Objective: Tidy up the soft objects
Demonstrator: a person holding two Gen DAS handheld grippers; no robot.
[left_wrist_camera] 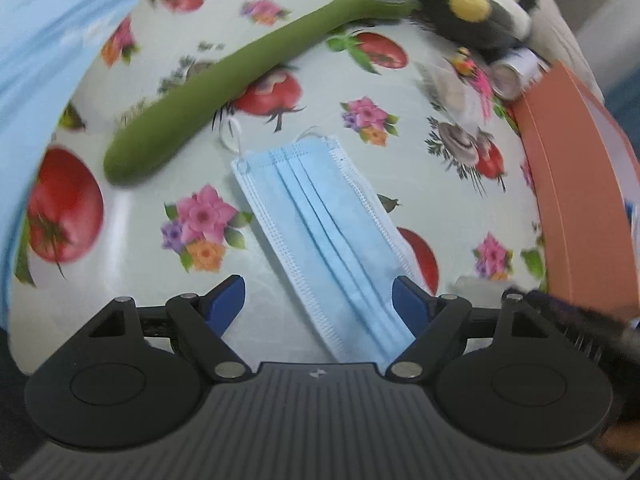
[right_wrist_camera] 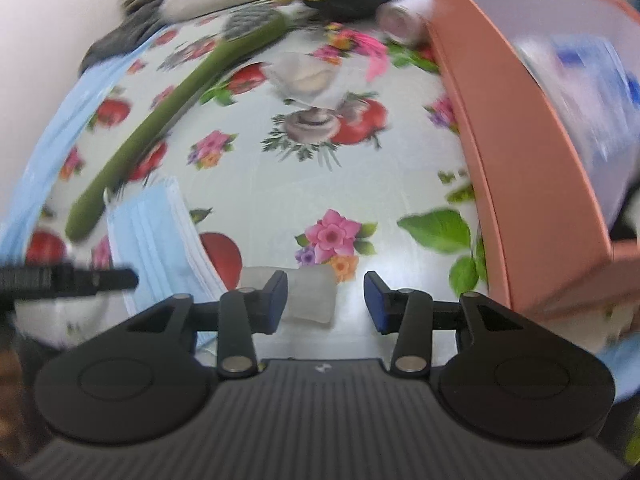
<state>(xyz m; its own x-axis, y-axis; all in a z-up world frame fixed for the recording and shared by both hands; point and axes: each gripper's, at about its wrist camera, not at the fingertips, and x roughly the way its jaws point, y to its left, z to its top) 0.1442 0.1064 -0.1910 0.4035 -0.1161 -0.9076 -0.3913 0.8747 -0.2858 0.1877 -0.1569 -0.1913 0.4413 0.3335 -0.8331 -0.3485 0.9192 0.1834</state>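
1. Face mask (left_wrist_camera: 320, 224): pleated blue non-woven rectangle with white stitched edges and a thin white ear loop; lies flat on the tablecloth (left_wrist_camera: 132, 196) at centre frame, not yet stowed.
2. Left gripper (left_wrist_camera: 319, 300): jaws spread wide; the mask's near end lies between them, the right pad at its edge, no squeeze visible.
3. Right gripper (right_wrist_camera: 326, 296): jaws apart, holding nothing; a small translucent soft packet (right_wrist_camera: 312, 296) lies at the left pad.
4. Orange box (right_wrist_camera: 520, 160): rigid, smooth-walled, at right of frame; blue-and-white items already inside, blurred.
5. Judged remaining: mask, packet, green padded-handle brush (left_wrist_camera: 224, 76) and black-and-yellow plush toy (left_wrist_camera: 464, 12) at upper frame.
6. Tablecloth: glossy, tomato-and-flower print.
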